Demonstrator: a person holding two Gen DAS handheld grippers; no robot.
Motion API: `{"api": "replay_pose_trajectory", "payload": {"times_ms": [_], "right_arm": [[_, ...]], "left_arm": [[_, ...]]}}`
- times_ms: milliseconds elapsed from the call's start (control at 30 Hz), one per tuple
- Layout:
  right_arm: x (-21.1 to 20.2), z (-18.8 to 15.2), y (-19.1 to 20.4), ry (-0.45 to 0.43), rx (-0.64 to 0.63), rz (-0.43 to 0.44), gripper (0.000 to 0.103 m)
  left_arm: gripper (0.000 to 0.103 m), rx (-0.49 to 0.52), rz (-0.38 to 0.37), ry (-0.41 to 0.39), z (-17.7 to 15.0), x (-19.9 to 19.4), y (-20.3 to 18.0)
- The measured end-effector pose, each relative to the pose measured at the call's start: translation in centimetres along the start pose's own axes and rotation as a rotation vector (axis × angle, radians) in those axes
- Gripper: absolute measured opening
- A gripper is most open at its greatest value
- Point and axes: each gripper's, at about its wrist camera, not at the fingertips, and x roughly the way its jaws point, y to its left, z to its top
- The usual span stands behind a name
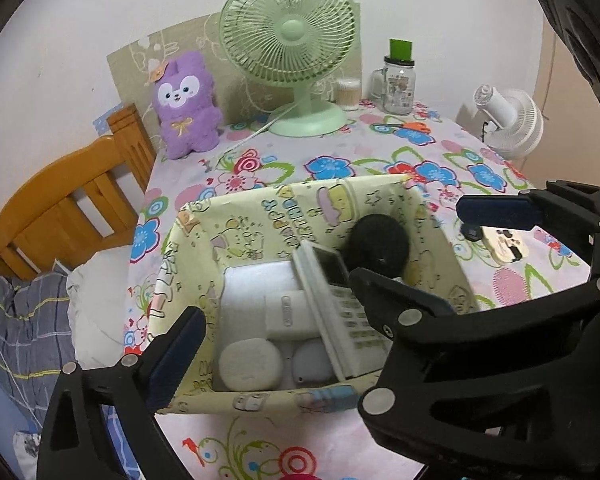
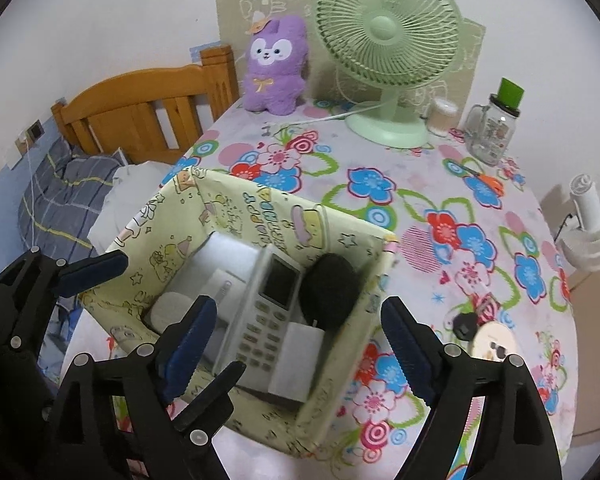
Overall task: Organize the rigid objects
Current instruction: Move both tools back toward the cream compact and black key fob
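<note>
A pale yellow cartoon-print fabric box (image 1: 260, 216) (image 2: 340, 380) stands on the flowered table. Inside lie a white remote control (image 1: 340, 312) (image 2: 268, 316), a black round object (image 1: 378, 250) (image 2: 330, 290), a white box (image 1: 256, 284), a white charger (image 1: 290, 314), a white round case (image 1: 250, 364) and a grey one (image 1: 312, 364). My left gripper (image 1: 292, 320) is open over the box's near side, empty. My right gripper (image 2: 296, 336) is open, fingers straddling the box's right part, empty. The right gripper's fingers also show in the left wrist view (image 1: 496, 210).
A key fob with a round cartoon tag (image 2: 488, 340) (image 1: 500, 244) lies on the table right of the box. At the back stand a green fan (image 1: 292, 60), purple plush (image 1: 186, 104), glass jar (image 1: 398, 80), cotton swabs (image 1: 348, 94), orange scissors (image 1: 408, 126). A white fan (image 1: 512, 120) and a wooden bed (image 1: 68, 200) flank the table.
</note>
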Motion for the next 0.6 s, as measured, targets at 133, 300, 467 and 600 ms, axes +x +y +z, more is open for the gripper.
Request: {"api": "replay_pose_trajectory", "payload": {"times_ms": [133,300,467,600], "right_arm": [[-0.9,-0.5,-0.6,-0.011,0.01,-0.01,0.087],[-2.1,-1.1,-1.5,-0.028,0.027,-0.016,0.088],[-3.0,-1.6,-2.3,-0.032,0.044,-0.028,0.088],[-3.6,-2.1,-3.0,-0.027,0.054,-0.035,0.088]], "left_arm": [[0.1,0.008,-0.016,-0.016,0.1,-0.7,-0.9],[0.1,0.019,-0.027,-0.031,0.2,-1.5,-2.0],[0.1,0.036,-0.026,-0.046,0.3,-2.3,-3.0],[0.1,0.045,-0.028,-0.045,0.3,-2.7,-3.9]]}}
